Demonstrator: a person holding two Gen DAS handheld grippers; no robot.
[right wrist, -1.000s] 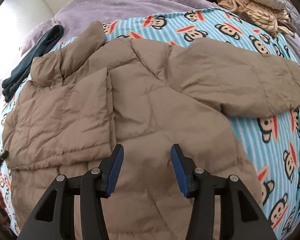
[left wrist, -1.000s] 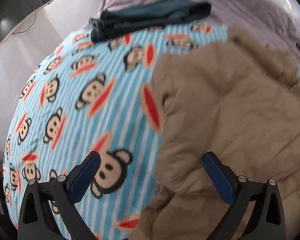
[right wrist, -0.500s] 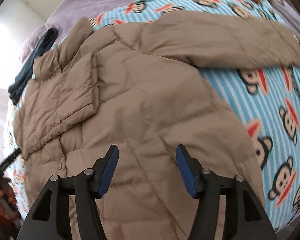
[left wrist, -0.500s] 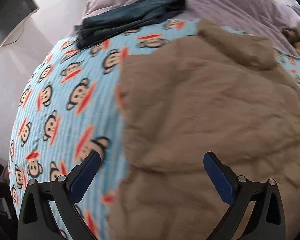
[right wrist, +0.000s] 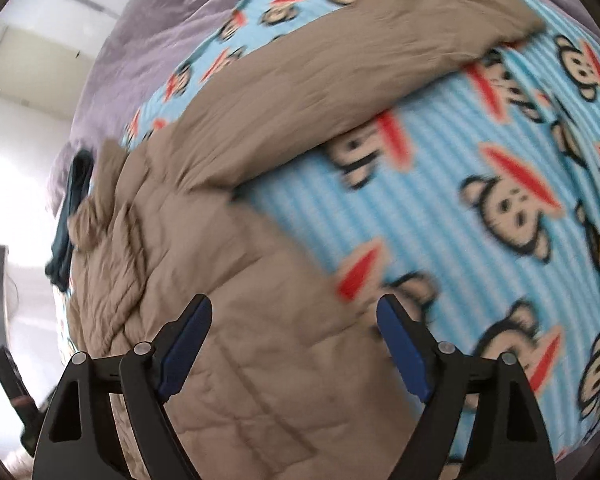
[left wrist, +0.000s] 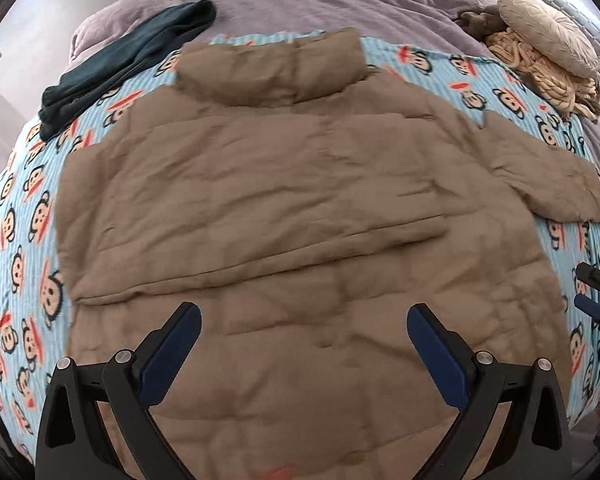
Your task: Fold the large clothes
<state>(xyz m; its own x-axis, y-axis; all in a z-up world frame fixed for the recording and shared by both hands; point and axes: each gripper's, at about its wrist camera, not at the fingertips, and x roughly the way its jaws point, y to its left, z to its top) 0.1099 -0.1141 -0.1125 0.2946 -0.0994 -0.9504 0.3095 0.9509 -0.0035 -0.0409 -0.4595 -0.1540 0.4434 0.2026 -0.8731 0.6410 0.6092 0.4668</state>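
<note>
Left wrist view, left gripper spread above tan jacket, right gripper opening, empty, over its edge

Jacket hem — cut off below

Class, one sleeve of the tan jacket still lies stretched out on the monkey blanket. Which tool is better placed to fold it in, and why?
Probably the right tool: its jaws are opening, empty, beside the outstretched sleeve. The left tool hovers over the jacket body, farther from it.

left tool gapes empty; right tool is opening, empty.
</note>
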